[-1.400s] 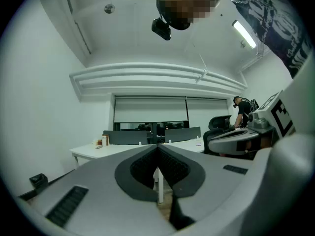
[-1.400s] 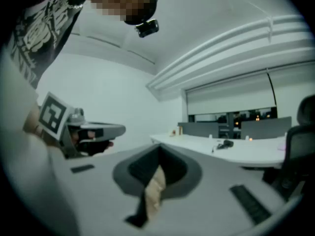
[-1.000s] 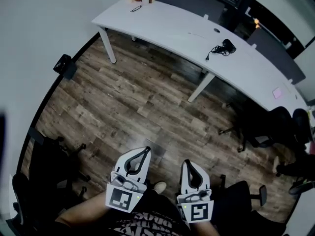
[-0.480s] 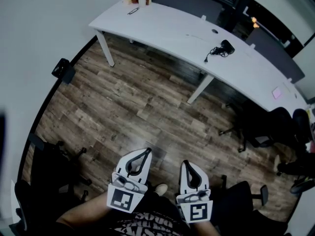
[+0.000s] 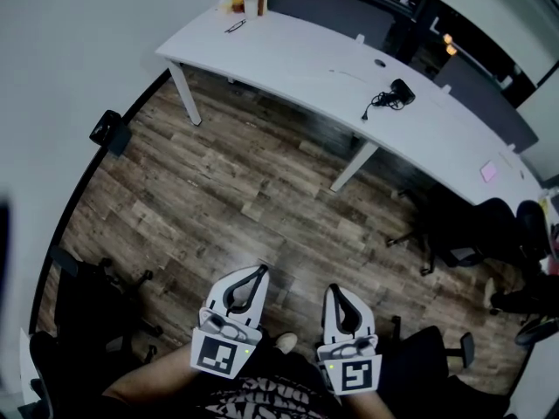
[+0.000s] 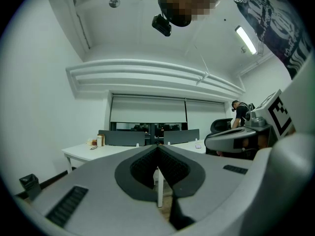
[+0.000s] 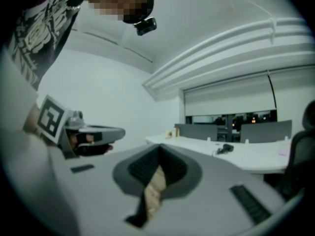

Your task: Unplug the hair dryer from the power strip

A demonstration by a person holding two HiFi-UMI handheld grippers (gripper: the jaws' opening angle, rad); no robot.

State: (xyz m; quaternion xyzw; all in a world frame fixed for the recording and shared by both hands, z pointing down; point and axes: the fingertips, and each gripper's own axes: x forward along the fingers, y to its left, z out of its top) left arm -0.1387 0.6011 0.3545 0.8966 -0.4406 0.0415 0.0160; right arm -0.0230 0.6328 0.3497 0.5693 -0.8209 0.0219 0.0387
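Observation:
The black hair dryer (image 5: 403, 88) lies on the long white curved desk (image 5: 297, 55), its cord (image 5: 377, 101) coiled beside it; it also shows small and far off in the right gripper view (image 7: 225, 148). I cannot make out a power strip. My left gripper (image 5: 259, 269) and right gripper (image 5: 334, 288) are held side by side over the wood floor, far short of the desk. Both point level toward it. The left gripper's (image 6: 158, 145) jaws meet at the tips with nothing between them. The right gripper (image 7: 160, 147) is shut and empty too.
Bottles and small items (image 5: 249, 3) stand at the desk's far left corner, and a pink object (image 5: 488, 172) lies at its right end. Black office chairs stand at the right (image 5: 472, 234) and lower left (image 5: 87, 295). A black bin (image 5: 109, 131) sits by the wall. A person (image 6: 241, 113) stands in the background.
Both grippers have shifted slightly across the floor with the person, and the view of the desk has moved a little. The jaws stay as they were.

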